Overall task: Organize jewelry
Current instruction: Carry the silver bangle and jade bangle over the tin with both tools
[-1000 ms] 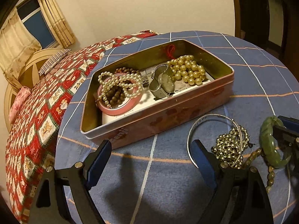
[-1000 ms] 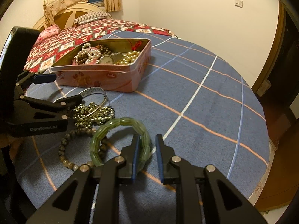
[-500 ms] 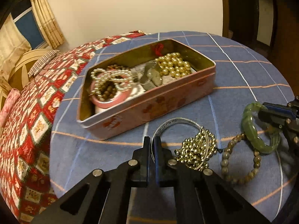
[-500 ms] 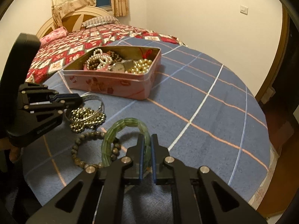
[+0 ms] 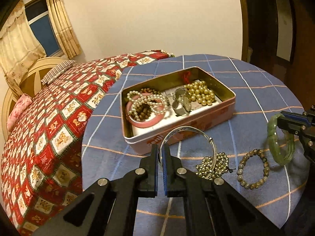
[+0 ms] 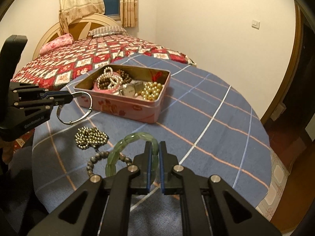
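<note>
Now the left gripper [image 5: 160, 153] clamps the silver bangle [image 6: 75, 108], lifted beside the tin [image 5: 226, 116]; the right gripper [image 6: 154, 151] clamps the jade bangle [image 6: 118, 151] (near the table's front edge). Each should clear the rim before release.

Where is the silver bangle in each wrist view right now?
Left wrist view: silver bangle sits low centre, clamped at its near edge by the left gripper, in front of the pink tin.
Right wrist view: silver bangle is at mid-left, held off the tablecloth by the left gripper.
Shared landmark: the pink tin.
</note>
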Demonstrator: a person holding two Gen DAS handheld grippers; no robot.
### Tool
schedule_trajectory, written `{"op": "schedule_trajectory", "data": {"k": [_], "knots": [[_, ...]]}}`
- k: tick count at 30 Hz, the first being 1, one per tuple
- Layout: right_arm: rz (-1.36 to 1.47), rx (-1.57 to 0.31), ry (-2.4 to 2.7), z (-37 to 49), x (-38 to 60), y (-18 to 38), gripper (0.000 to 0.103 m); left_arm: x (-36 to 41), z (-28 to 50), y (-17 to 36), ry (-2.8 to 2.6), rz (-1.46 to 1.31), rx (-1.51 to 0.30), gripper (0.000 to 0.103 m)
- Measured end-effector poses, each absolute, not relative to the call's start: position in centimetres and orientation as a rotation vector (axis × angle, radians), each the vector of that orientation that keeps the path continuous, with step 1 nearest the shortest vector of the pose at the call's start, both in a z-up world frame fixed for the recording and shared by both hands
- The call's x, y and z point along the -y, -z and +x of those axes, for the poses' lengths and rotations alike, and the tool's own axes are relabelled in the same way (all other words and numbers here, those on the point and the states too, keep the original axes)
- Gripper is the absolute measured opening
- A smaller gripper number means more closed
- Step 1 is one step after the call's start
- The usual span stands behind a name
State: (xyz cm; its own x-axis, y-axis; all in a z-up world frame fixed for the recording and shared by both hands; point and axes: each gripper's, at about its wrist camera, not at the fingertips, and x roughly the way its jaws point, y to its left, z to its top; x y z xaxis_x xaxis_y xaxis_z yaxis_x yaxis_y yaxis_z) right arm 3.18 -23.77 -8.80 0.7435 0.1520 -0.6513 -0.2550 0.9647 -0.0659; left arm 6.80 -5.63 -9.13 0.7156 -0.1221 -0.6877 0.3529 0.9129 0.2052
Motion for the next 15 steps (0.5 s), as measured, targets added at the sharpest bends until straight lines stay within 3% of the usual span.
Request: {"op": "schedule_trajectory", "data": {"k": [15], "knots": [[-0.183,-0.622,-0.232,6.1,22.7,5.7,0.009,3.4,7.8,7.5,0.215,0.309,-0.697,0.003]]}}
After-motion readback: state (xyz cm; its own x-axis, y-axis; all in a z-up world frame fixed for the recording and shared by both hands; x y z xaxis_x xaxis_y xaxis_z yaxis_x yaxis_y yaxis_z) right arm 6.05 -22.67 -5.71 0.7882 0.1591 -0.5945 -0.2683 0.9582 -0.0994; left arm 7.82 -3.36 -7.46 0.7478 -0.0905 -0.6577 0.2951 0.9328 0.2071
